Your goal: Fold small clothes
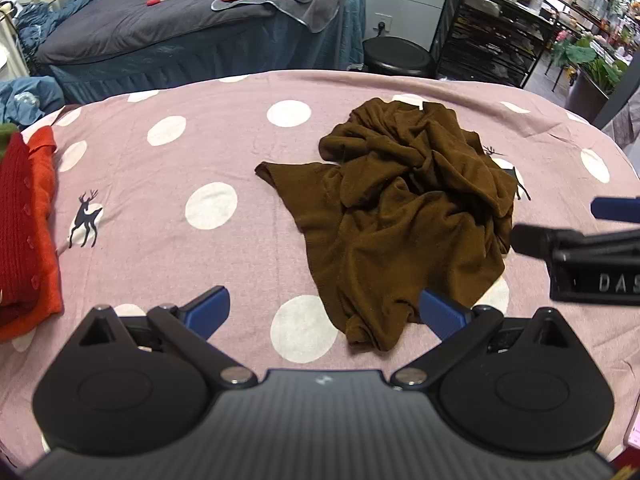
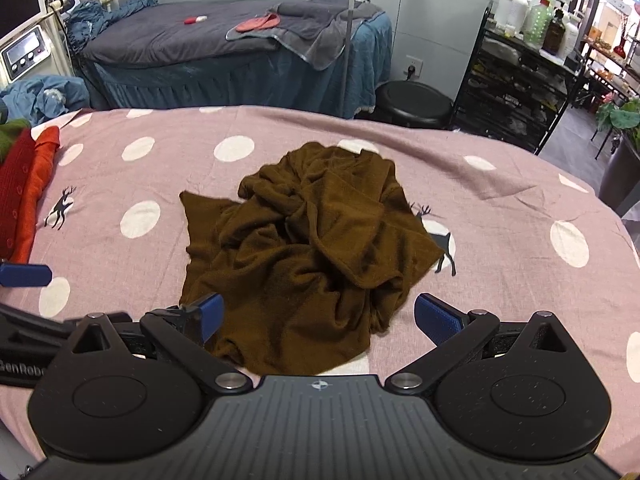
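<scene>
A crumpled brown knit garment [image 1: 404, 208] [image 2: 304, 252] lies in a heap on the pink polka-dot sheet [image 1: 160, 208] [image 2: 500, 208]. My left gripper [image 1: 326, 312] hovers over the garment's near left edge, jaws wide apart, nothing between the blue pads. My right gripper [image 2: 318, 318] hangs over the garment's near edge, also open and holding nothing. In the left wrist view the right gripper [image 1: 560, 224] shows at the right edge beside the heap. One blue fingertip [image 2: 24, 275] of the left gripper shows at the left edge of the right wrist view.
Folded red and orange clothes [image 1: 24, 232] [image 2: 24, 196] are stacked at the sheet's left edge. Behind the sheet stand a grey-covered treatment bed [image 1: 168, 24], a black round stool [image 2: 414, 104] and a black shelf rack with bottles [image 2: 520, 80].
</scene>
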Tool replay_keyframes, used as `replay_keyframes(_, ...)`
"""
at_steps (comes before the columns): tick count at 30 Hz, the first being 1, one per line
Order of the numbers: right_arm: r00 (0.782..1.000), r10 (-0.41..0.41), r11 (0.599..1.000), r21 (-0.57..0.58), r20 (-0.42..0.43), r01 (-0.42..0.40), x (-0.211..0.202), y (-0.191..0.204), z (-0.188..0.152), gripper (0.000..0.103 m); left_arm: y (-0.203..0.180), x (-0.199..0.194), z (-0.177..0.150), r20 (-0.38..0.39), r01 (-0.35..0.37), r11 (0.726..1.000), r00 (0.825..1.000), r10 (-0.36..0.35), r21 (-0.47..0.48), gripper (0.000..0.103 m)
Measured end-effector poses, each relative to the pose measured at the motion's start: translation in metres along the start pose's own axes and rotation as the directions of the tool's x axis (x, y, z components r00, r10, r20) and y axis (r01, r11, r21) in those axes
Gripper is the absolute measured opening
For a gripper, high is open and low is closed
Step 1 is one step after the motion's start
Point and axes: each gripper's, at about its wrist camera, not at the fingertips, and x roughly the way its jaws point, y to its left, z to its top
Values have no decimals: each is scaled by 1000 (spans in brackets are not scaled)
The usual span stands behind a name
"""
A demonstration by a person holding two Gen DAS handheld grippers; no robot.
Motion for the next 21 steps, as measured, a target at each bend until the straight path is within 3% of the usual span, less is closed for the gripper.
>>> replay_keyframes(5, 1000, -6, 1000, 21, 23, 6, -1, -2, 0, 103, -1, 0, 1, 35, -12, 1000, 999, 12, -3, 103)
replay_keyframes(11, 999, -39, 999, 36, 26, 38, -1, -9, -2, 103, 1, 0, 4, 85, -91, 996, 992, 91, -3, 103)
replay_keyframes(17, 998, -67, 997, 50, 19, 66, 2, -17, -2, 103, 14, 7, 12, 53, 22, 993, 998, -16, -115, 103)
replay_keyframes(21, 998, -61, 996, 69, 19, 60, 4, -20, -2, 103, 10, 10, 16, 47, -38, 994, 998, 43, -106, 103)
